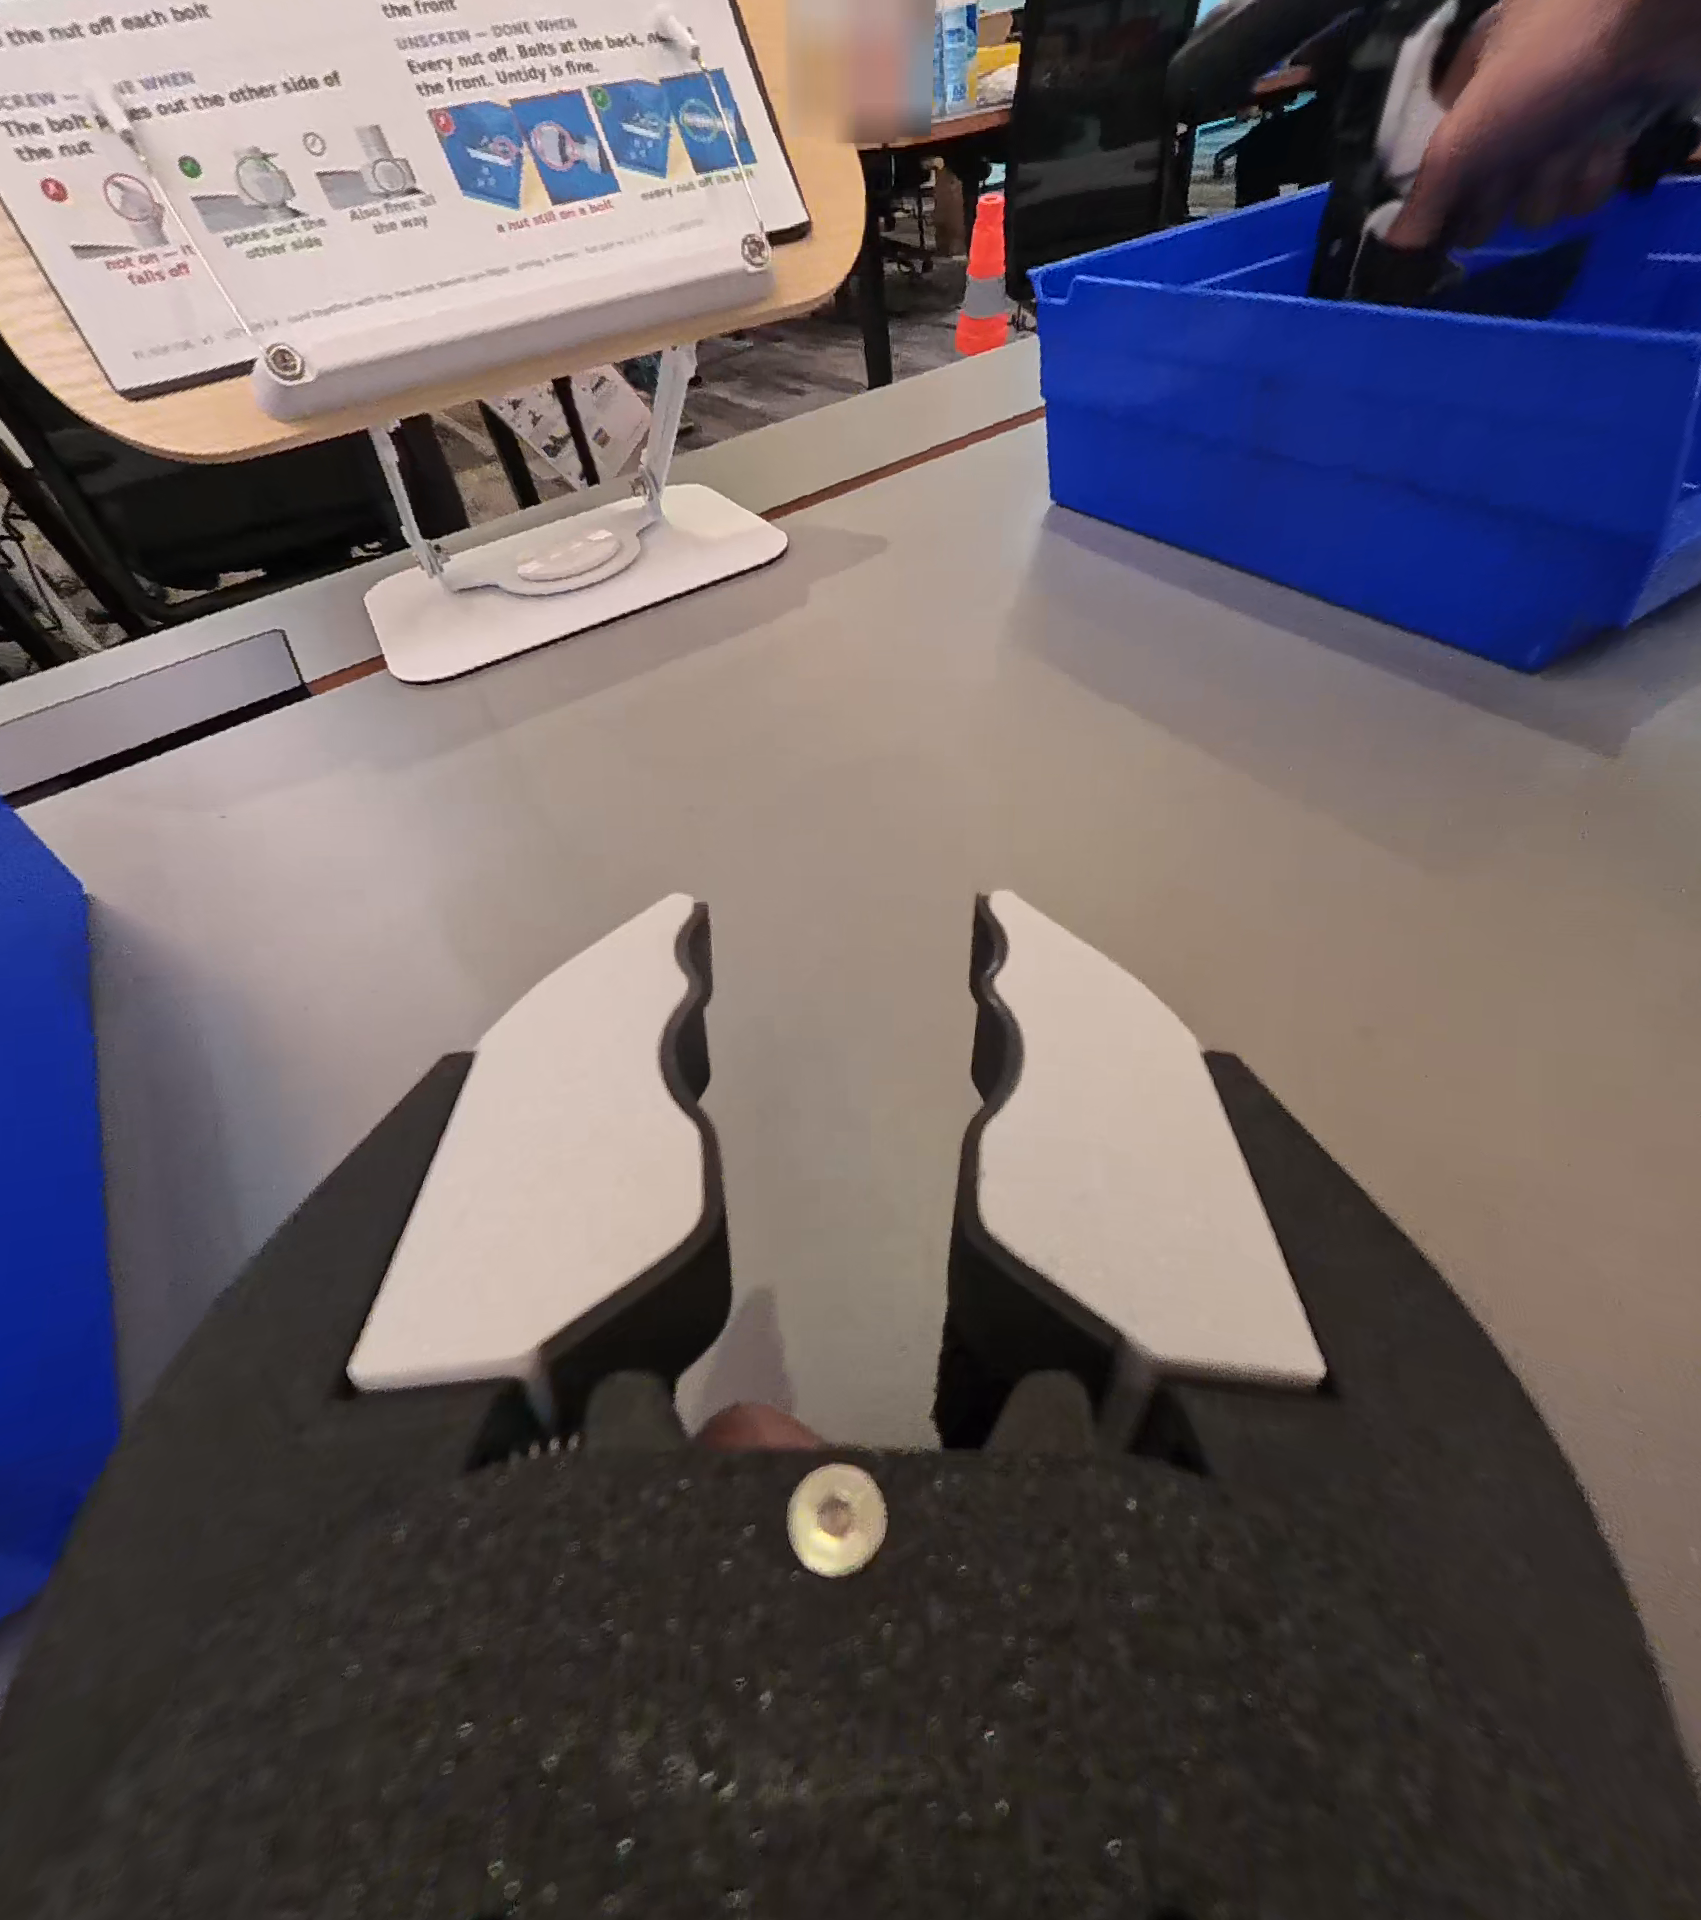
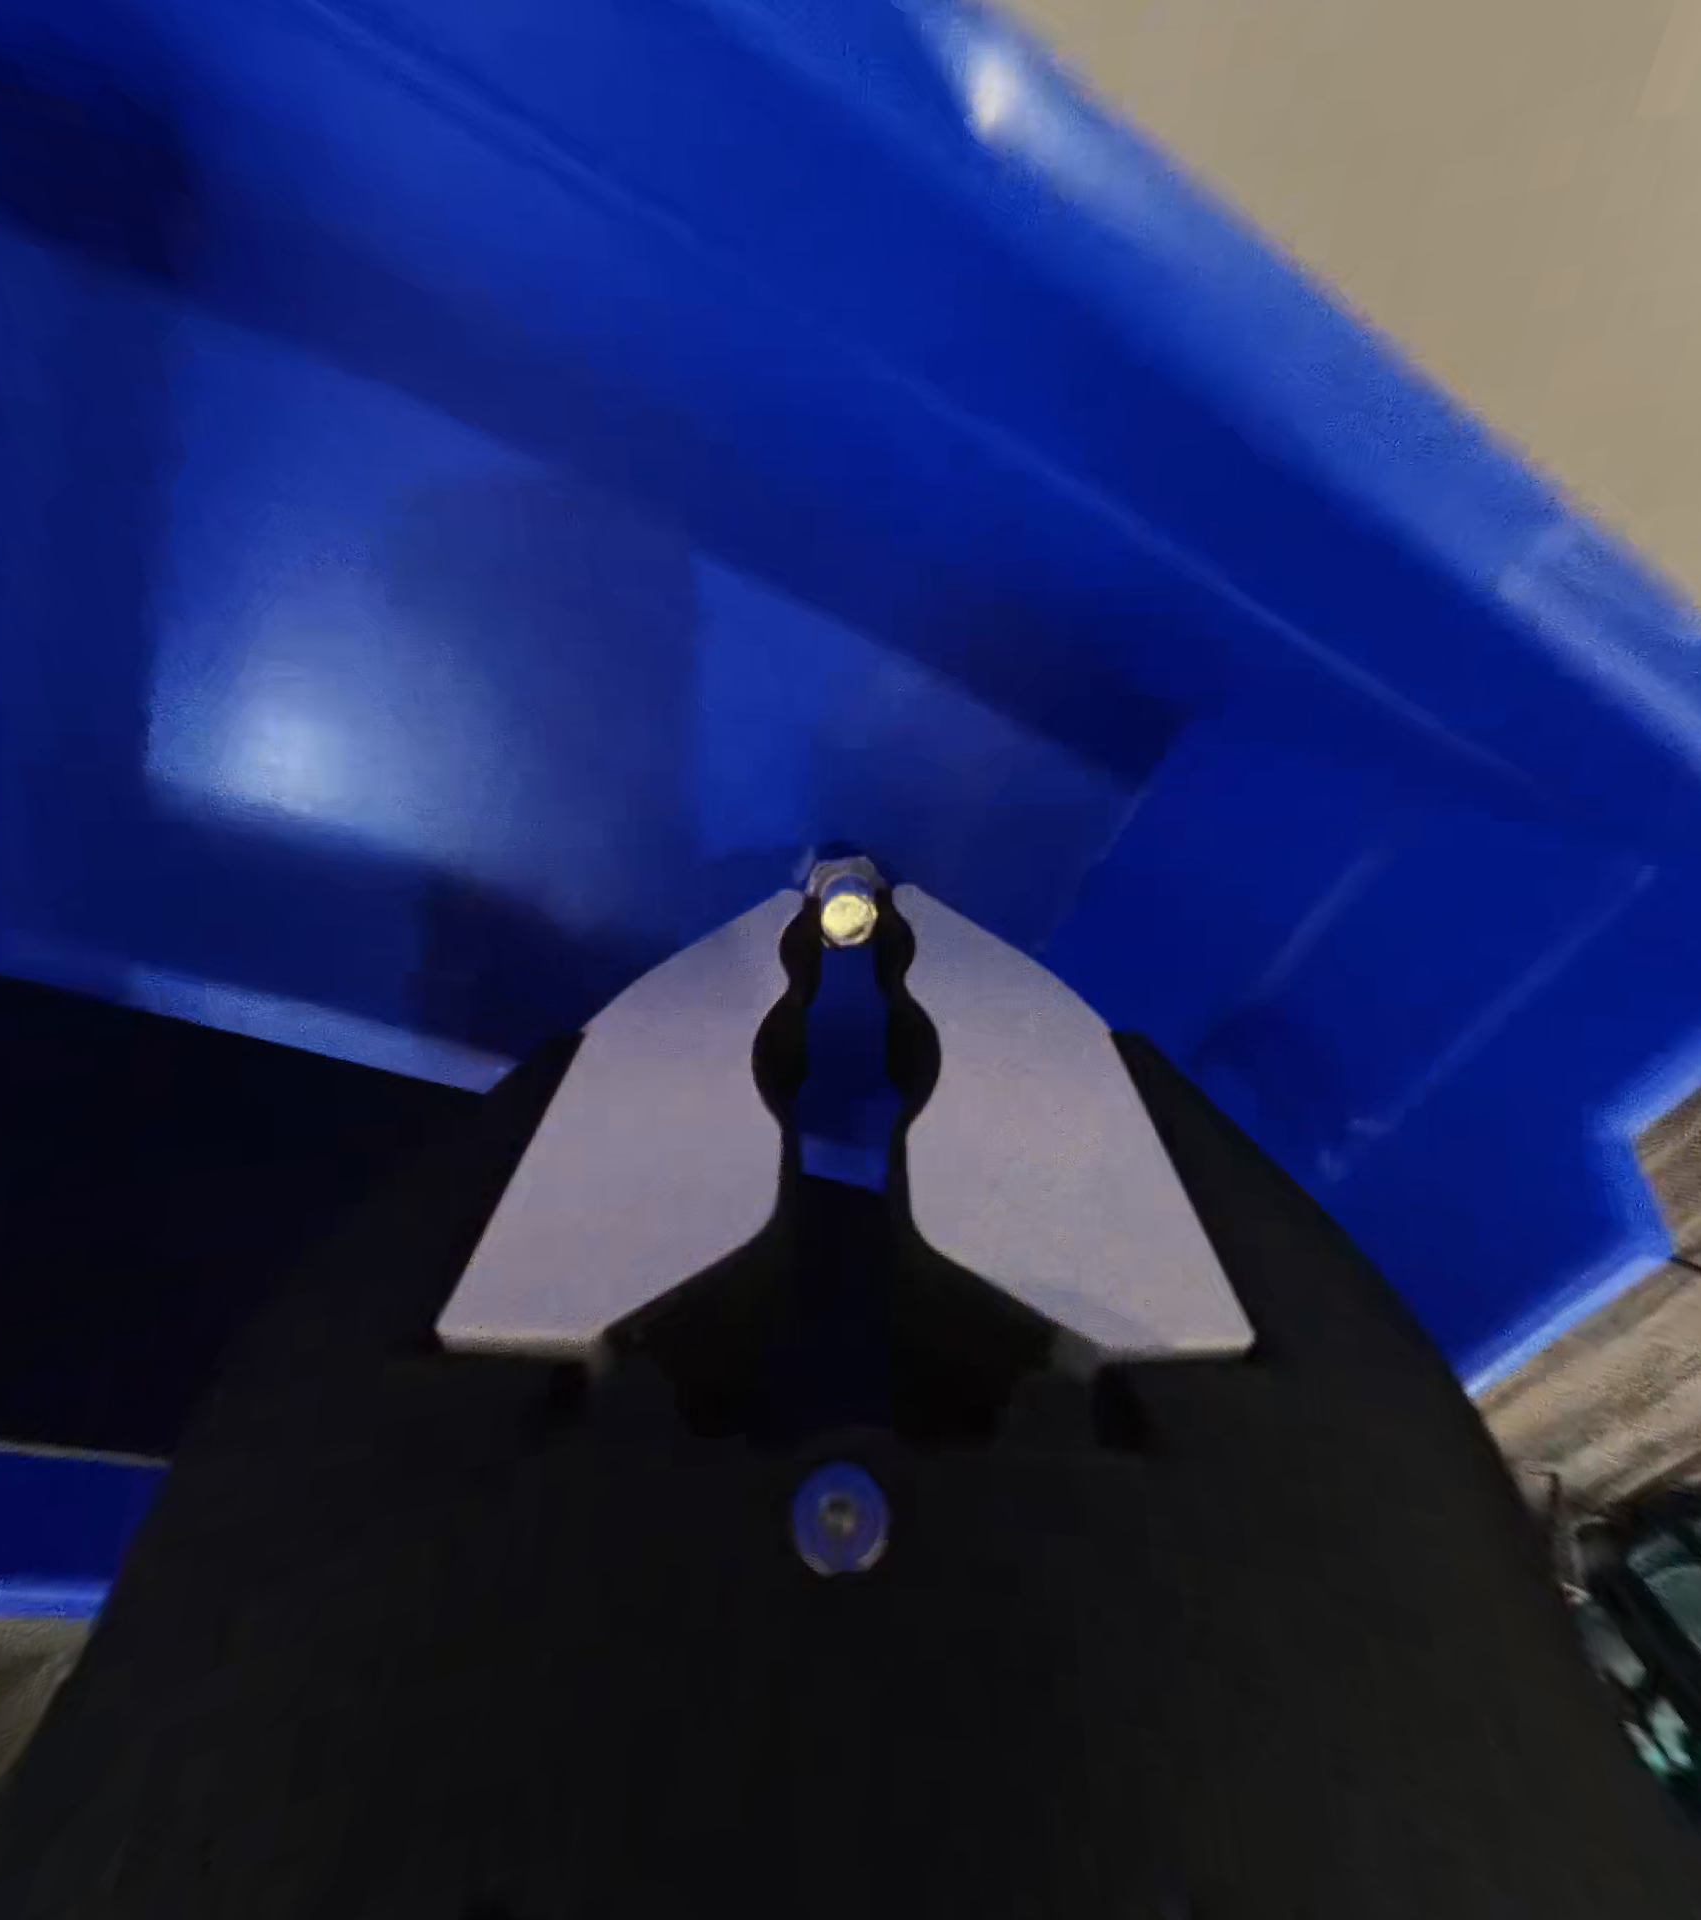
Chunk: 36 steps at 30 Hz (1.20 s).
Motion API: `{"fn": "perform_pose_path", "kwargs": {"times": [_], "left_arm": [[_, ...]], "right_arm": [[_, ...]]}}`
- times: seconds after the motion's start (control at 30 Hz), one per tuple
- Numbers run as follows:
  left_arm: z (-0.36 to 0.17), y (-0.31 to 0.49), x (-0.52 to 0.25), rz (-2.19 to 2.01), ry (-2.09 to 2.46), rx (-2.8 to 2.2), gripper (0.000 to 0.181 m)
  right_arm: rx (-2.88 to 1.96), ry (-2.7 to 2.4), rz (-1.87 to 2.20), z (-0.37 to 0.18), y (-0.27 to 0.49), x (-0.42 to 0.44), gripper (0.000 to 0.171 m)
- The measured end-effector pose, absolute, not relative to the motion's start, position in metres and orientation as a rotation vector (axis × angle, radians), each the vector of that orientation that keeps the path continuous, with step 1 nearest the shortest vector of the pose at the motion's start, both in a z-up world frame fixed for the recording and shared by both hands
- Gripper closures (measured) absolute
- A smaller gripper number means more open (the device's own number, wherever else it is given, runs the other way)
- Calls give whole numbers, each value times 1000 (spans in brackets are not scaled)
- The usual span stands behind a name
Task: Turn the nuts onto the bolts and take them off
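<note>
— Reaching into the blue plastic bin (image 2: 617, 520), the right tongs (image 2: 848, 914) clamp a small brass-coloured bolt (image 2: 847, 916) above its floor.

— And the left tongs (image 1: 841, 914)?

— Apart, holding nothing, over the grey worktop (image 1: 929, 748) beside that bin.

A gray table (image 1: 929, 727) fills the middle of the left wrist view. At the upper left, a white stand (image 1: 576, 571) holds a tan board (image 1: 825, 208) with a sheet on it. Behind, at the top, an orange cone (image 1: 983, 281) stands on dark floor near black chairs (image 1: 1085, 135).
</note>
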<state>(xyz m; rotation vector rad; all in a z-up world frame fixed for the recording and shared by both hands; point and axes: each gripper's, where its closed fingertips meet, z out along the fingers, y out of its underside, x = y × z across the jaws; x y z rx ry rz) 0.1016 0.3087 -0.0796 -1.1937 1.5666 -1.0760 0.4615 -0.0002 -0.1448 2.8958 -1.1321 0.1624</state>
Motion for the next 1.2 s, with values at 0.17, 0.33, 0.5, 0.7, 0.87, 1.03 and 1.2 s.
{"fn": "perform_pose_path", "kwargs": {"times": [0.17,0.33,0.5,0.7,0.87,1.03,1.2], "left_arm": [[-78,310,101,-1097,1557,-1200,134],[-79,309,102,-1088,1569,-1194,132],[-78,309,101,-1089,1558,-1188,132],[-67,328,101,-1099,1418,-1224,132],[-60,347,100,-1130,1298,-1298,132],[-62,347,101,-1131,1308,-1315,131],[-65,348,103,-1111,1317,-1325,130]], "right_arm": [[2797,-1017,137,-145,-3,458,161],[2896,-1109,255,-137,2,472,139],[3193,-1259,782,-58,34,454,134],[3762,-1058,1538,17,140,293,142],[4048,-1421,1131,-39,200,198,132],[4089,-1411,1189,-61,218,175,128],[4114,-1398,1069,-69,222,172,126]]}}
